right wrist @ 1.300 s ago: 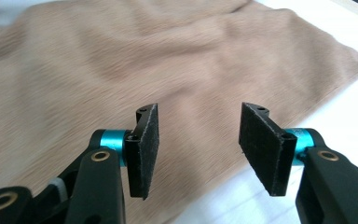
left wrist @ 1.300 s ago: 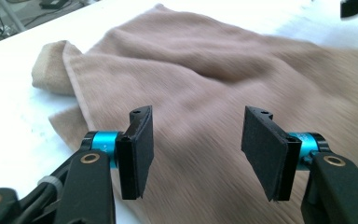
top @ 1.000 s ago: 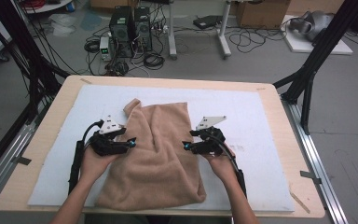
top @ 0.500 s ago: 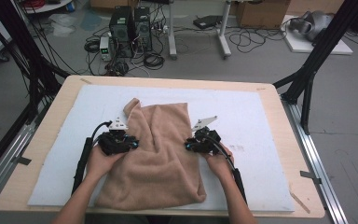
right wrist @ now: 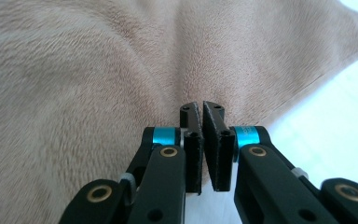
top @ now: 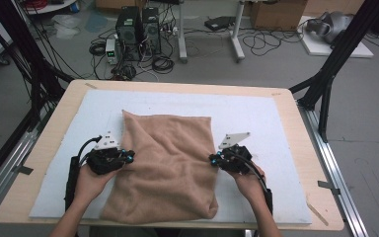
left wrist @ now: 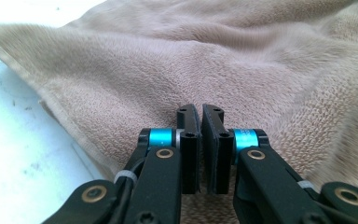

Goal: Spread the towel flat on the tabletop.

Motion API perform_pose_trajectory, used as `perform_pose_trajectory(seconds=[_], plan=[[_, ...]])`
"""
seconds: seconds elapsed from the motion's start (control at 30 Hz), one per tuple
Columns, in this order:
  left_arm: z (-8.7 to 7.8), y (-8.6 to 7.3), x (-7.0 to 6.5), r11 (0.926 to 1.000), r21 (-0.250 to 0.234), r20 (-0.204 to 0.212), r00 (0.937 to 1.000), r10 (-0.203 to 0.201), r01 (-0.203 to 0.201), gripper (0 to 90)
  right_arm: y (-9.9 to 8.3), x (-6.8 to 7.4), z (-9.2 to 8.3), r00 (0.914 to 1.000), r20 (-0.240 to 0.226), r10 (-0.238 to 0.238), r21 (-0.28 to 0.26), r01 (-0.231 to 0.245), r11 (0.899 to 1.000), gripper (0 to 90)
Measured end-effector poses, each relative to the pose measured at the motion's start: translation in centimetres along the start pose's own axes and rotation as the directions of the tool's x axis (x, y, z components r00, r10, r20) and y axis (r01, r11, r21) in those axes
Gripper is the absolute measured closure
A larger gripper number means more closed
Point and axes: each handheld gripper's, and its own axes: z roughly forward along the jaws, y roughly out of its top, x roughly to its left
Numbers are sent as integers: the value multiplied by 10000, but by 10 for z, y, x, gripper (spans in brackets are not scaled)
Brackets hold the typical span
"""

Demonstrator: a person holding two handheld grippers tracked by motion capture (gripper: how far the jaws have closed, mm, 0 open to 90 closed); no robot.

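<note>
A tan towel (top: 168,163) lies spread on the white mat (top: 256,113) in the high view. My left gripper (top: 128,157) sits at its left edge and my right gripper (top: 212,159) at its right edge, both pointing inward. In the left gripper view the jaws (left wrist: 200,112) have just been closing and stand together on the towel (left wrist: 261,60) near its hem. In the right gripper view the jaws (right wrist: 200,108) have also just closed, and folds of the towel (right wrist: 74,70) run into their tips.
The mat covers most of a wooden table (top: 44,143) with metal rails along both sides. Black frame posts stand at the far corners. Computers and cables lie on the floor beyond the far edge.
Both grippers' jaws came together on the towel's sides. The hands moved apart and toward the near edge, and the bunched upper part of the towel now lies wider and flatter.
</note>
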Motion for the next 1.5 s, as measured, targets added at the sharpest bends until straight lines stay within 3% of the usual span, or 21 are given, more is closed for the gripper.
perform_pose_trajectory(seconds=[0.13,0.27,0.43,0.5,0.63,0.7,0.83,0.93,1.03,1.13,1.3,1.4,1.47,1.5], plan=[[-7,-5,-11,9999,-165,232,9997,-10,14,854,-13,13,-25,9999,-126,12,-473,-18,9989,864],[-17,-11,-25,9996,-229,394,9990,191,-182,854,-19,33,-39,9992,-154,-355,-383,349,9987,864],[-34,-23,-34,9996,-183,786,9967,222,-208,854,-25,51,-51,9971,-620,-432,-518,400,9979,854],[-39,-24,-34,9997,-61,990,9948,224,-219,840,-25,54,-53,9941,-943,-528,-619,471,9970,778],[-45,-12,-26,9997,-146,811,9964,229,-218,657,-16,44,-57,9953,-877,-414,-835,340,9959,632],[-44,-3,-20,9989,-283,526,9978,396,-381,618,-10,34,-54,9973,-686,-268,-866,208,9960,593],[-31,14,-2,9991,-325,147,9995,262,-257,535,2,13,-40,9995,-325,49,-790,-75,9968,547],[-20,22,8,9991,-378,93,9997,216,-213,528,9,1,-28,9996,-198,196,-850,-213,9962,541],[-7,30,16,9980,-400,-197,9987,480,-488,536,10,-6,-16,9995,-64,303,-610,-307,9977,540],[9,36,23,9980,-128,-190,9979,617,-619,534,6,-14,-1,9987,100,504,-252,-502,9984,535],[33,35,38,9973,732,75,10000,44,-49,515,-4,-24,16,9958,162,903,428,-909,9949,524],[45,30,42,9872,1587,309,9993,-219,168,524,-5,-25,23,9952,107,977,788,-983,9920,539],[52,27,41,9762,2153,572,9976,-393,261,600,-5,-25,27,9958,139,905,973,-915,9910,574],[57,25,39,9692,2459,599,9979,-266,110,636,-5,-24,27,9958,212,890,1010,-907,9907,601]])
